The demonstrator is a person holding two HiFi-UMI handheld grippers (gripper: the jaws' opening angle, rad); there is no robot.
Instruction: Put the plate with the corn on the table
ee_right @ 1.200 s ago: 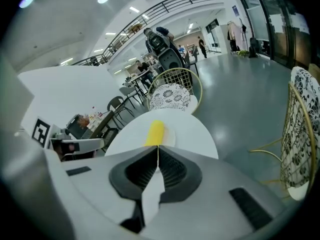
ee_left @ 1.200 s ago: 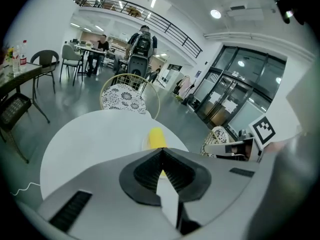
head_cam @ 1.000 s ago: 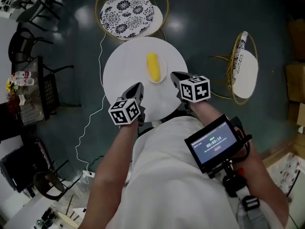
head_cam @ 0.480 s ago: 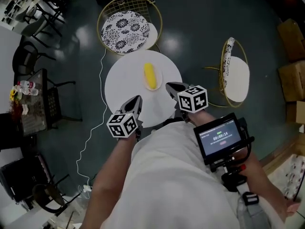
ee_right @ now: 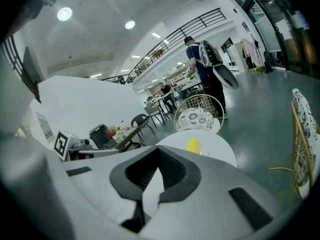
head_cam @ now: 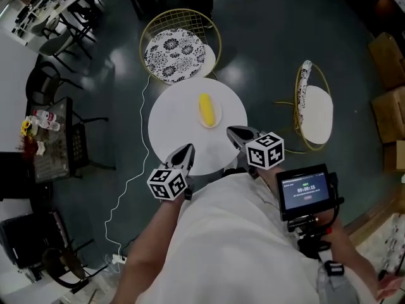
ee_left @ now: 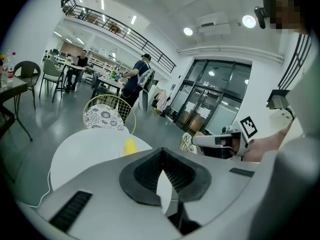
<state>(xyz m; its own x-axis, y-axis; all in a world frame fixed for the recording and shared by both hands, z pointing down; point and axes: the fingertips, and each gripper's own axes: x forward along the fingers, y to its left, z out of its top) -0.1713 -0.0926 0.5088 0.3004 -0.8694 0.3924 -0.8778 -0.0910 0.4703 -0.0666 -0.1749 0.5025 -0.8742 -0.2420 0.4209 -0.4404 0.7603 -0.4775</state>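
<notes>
- Your left gripper (head_cam: pixel 187 151), at the table's (head_cam: pixel 168 122) 7 o'clock, and your right gripper (head_cam: pixel 233 132), at 4: jaws together, empty.
- The corn (head_cam: pixel 207 109) lies toward 1 o'clock; its plate (head_cam: pixel 217 114) is barely visible, white on white.

3 views, 1 shared table (head_cam: pixel 171 132)

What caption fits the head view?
Corn on its plate on the round table; left claw and right claw shut and empty.
</notes>
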